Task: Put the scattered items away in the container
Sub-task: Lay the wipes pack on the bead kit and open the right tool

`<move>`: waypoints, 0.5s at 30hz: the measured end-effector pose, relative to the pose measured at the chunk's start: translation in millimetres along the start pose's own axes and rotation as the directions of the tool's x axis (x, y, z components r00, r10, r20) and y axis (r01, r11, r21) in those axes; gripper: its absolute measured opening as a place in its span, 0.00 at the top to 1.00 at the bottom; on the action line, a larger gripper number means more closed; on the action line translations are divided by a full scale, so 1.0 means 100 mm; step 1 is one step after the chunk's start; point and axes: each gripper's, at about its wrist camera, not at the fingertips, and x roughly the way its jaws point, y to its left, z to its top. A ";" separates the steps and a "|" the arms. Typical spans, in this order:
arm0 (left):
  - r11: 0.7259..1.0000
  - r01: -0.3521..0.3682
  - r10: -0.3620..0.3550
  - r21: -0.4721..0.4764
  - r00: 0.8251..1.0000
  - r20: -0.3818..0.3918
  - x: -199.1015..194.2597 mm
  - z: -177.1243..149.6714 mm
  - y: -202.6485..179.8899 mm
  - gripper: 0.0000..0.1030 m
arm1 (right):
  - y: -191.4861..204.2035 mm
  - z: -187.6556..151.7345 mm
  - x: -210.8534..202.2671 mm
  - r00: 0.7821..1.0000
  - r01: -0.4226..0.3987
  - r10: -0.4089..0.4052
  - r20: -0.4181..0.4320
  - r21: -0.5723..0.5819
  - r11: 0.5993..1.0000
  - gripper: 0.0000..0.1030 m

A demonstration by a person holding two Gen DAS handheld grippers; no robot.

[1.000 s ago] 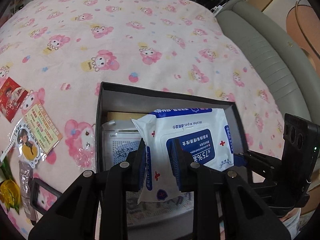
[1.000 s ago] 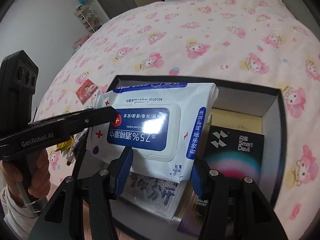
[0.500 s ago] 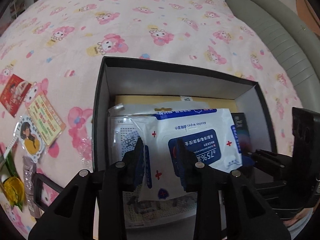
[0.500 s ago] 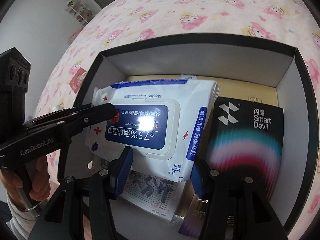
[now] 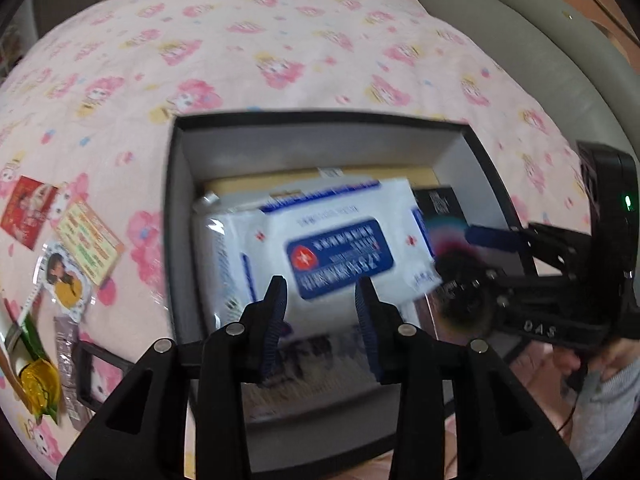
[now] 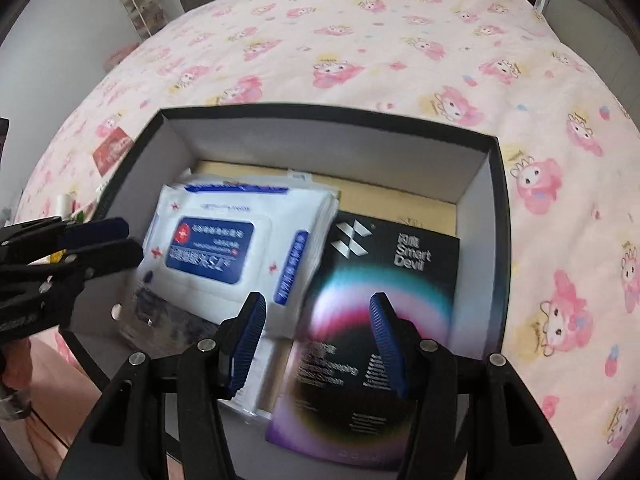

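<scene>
A white wipes pack with a blue label [image 5: 332,240] [image 6: 228,240] lies tilted inside the black box [image 5: 320,118] [image 6: 320,114], on top of other packets. My left gripper [image 5: 322,292] hovers just over the pack's near edge; its jaws are opening and the pads stand clear of the pack. My right gripper [image 6: 318,304] is open above a black "Smart Devil" carton [image 6: 392,272] in the box, with nothing between its fingers. Each gripper shows in the other's view: the right gripper [image 5: 492,240] at the right edge, the left gripper [image 6: 100,240] at the left edge.
Loose items lie on the pink patterned bedspread left of the box: a red packet [image 5: 28,210], a yellow-green card [image 5: 86,240], a figure sticker [image 5: 64,282], a brown sachet [image 5: 68,344], a yellow wrapped sweet [image 5: 38,384]. A grey padded edge [image 5: 520,40] borders the bed at right.
The wipes pack went down from above the box rim into the box and now lies there free. Both grippers let go of it; the left jaws widened and the right gripper shifted over the black carton.
</scene>
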 end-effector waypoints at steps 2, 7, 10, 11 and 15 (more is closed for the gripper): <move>1.000 0.015 -0.015 0.016 0.999 -0.033 0.05 -0.02 -0.05 0.65 | -0.01 -0.01 0.02 1.000 -0.025 0.025 -0.017 0.006 1.000 0.51; 0.998 0.035 -0.027 0.056 0.991 -0.134 0.21 -0.13 -0.16 0.65 | 0.10 -0.04 0.01 0.999 -0.028 0.026 -0.028 -0.062 0.998 0.51; 0.998 0.026 -0.017 0.051 0.985 -0.172 0.32 -0.15 -0.16 0.65 | 0.15 -0.08 0.10 0.998 -0.025 0.020 -0.058 -0.089 0.996 0.51; 0.999 0.025 -0.017 0.043 0.985 -0.172 0.33 -0.14 -0.15 0.65 | 0.14 -0.09 0.13 0.998 -0.029 0.023 -0.066 -0.090 0.996 0.51; 1.000 0.012 -0.010 0.011 0.989 -0.148 0.33 -0.08 -0.09 0.65 | 0.16 -0.12 0.19 0.996 -0.030 0.021 -0.087 -0.097 0.995 0.51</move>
